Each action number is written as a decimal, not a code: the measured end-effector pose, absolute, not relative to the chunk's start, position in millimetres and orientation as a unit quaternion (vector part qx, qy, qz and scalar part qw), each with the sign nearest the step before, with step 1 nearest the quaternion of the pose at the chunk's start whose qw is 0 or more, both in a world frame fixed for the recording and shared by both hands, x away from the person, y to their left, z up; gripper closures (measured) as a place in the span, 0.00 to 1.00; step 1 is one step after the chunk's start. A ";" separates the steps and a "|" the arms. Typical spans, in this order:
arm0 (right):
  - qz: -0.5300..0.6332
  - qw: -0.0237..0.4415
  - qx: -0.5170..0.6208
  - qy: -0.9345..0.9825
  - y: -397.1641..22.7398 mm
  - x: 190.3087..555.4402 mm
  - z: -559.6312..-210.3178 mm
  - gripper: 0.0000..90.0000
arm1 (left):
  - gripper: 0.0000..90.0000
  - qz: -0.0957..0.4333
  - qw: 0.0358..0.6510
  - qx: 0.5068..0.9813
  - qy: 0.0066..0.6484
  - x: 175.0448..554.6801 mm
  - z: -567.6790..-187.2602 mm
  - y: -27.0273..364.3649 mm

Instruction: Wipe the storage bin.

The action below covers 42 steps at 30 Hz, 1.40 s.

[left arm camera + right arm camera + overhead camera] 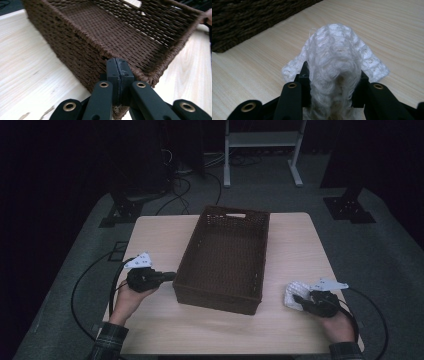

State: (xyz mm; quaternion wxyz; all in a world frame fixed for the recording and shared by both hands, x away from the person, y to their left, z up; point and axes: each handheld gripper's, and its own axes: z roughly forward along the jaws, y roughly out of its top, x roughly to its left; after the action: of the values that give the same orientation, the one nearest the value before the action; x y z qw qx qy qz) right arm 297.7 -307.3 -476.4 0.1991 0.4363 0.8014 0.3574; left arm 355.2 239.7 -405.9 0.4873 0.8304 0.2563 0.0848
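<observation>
While the left gripper (pixel 170 276) rests with its jaws pressed together at the near corner of the brown woven basket (pixel 222 257), the right gripper (pixel 299 298) is clamped on a white knitted cloth (pixel 295 294) that lies on the worktop (pixel 295 245). In the left gripper view the closed jaws meet the basket rim (pixel 105 53) at the corner, apparently nipping the weave or bracing against it; which of the two cannot be told. The likely purpose is to steady the basket so it does not slide when something is dropped in.

The basket stands just ahead of the left gripper and well to the inner side of the right gripper, its interior bare. A handle slot (pixel 235 215) pierces its far wall.

In the right gripper view the cloth (pixel 334 57) bulges up between and ahead of the jaws, its folds spreading onto the worktop beyond the tips, with the basket wall (pixel 249 17) farther ahead and to the side. The jaws stand partly apart, held open by the bunched fabric, which suggests a pinch taken on a thick gathered fold, not on an edge, so that the whole piece lifts together.

Judged from this layout, the cloth is meant for the basket. The lift must clear the basket rim, and loose trailing folds could snag on the weave.
</observation>
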 end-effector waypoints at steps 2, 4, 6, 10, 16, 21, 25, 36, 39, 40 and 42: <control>0.357 0.200 0.435 0.802 -307.1 297.7 -476.4 0.69 | 1.00 0.078 0.489 0.832 0.249 352.2 -406.3 234.5; 0.355 0.201 0.434 0.803 -306.9 297.6 -476.2 0.69 | 1.00 0.074 0.491 0.833 0.243 349.9 -406.7 229.9; 0.354 0.203 0.435 0.802 -306.7 296.9 -475.6 0.69 | 1.00 0.070 0.491 0.835 0.237 348.1 -406.8 225.8; 0.357 0.210 0.436 0.799 -309.6 293.8 -472.3 0.69 | 1.00 0.061 0.493 0.839 0.222 344.4 -407.2 213.8; 0.358 0.224 0.445 0.790 -319.4 283.3 -468.1 0.69 | 1.00 0.046 0.498 0.842 0.202 339.1 -408.5 192.4; 0.359 0.228 0.454 0.783 -329.8 273.0 -468.1 0.69 | 1.00 0.040 0.501 0.843 0.190 335.3 -409.4 175.5; 0.358 0.225 0.455 0.783 -330.0 272.2 -468.7 0.69 | 0.99 0.042 0.505 0.842 0.187 331.4 -410.9 165.3; 0.355 0.224 0.453 0.786 -329.4 273.6 -470.1 0.69 | 0.56 0.047 0.496 0.844 0.200 321.6 -418.2 171.0; 0.355 0.225 0.452 0.787 -329.1 273.8 -470.2 0.69 | 0.47 0.055 0.480 0.851 0.206 317.7 -424.7 171.2; 0.355 0.224 0.452 0.787 -328.6 273.9 -470.2 0.69 | 0.44 0.054 0.476 0.853 0.208 316.5 -427.3 170.9; 0.355 0.224 0.451 0.788 -328.1 274.0 -470.1 0.69 | 0.40 0.057 0.469 0.855 0.212 314.1 -433.6 169.2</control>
State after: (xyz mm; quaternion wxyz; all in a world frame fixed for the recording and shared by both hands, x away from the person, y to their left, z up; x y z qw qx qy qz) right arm 274.0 -328.1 -470.1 0.2239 0.4511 0.7877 0.3548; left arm 314.1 169.2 -433.6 0.4692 0.8553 0.2124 0.0565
